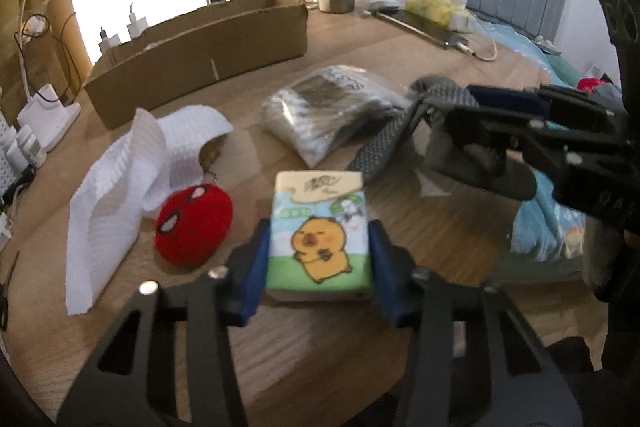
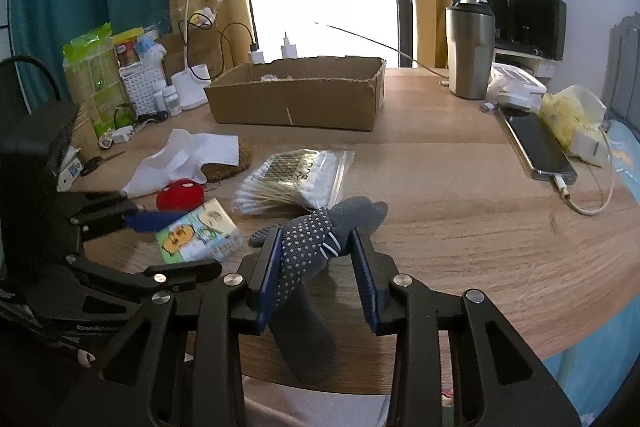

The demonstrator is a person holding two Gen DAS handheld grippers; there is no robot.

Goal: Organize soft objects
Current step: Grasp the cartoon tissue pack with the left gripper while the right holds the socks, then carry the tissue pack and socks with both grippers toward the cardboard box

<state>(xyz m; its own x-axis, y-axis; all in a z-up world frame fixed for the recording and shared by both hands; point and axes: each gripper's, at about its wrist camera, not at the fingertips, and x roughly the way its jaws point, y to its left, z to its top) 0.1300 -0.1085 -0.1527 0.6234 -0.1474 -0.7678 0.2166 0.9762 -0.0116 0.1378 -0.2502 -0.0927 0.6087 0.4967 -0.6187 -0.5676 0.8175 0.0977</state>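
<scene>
My left gripper (image 1: 319, 259) is shut on a tissue pack (image 1: 319, 235) printed with a yellow cartoon animal, its blue pads against both sides; the pack also shows in the right wrist view (image 2: 200, 237). A red plush ball (image 1: 194, 227) lies just left of it, next to a white cloth (image 1: 120, 179). My right gripper (image 2: 318, 267) straddles a grey dotted glove (image 2: 308, 251) on the wooden table (image 2: 460, 207). The left pad touches the glove and a gap shows at the right pad. A cardboard box (image 2: 296, 95) stands open at the back.
A bag of cotton swabs (image 2: 296, 179) lies mid-table beyond the glove. A steel tumbler (image 2: 470, 51), a phone (image 2: 536, 147) on a cable and a yellow tissue bag (image 2: 572, 115) are at the right. A lamp (image 2: 192, 27) and bottles crowd the back left.
</scene>
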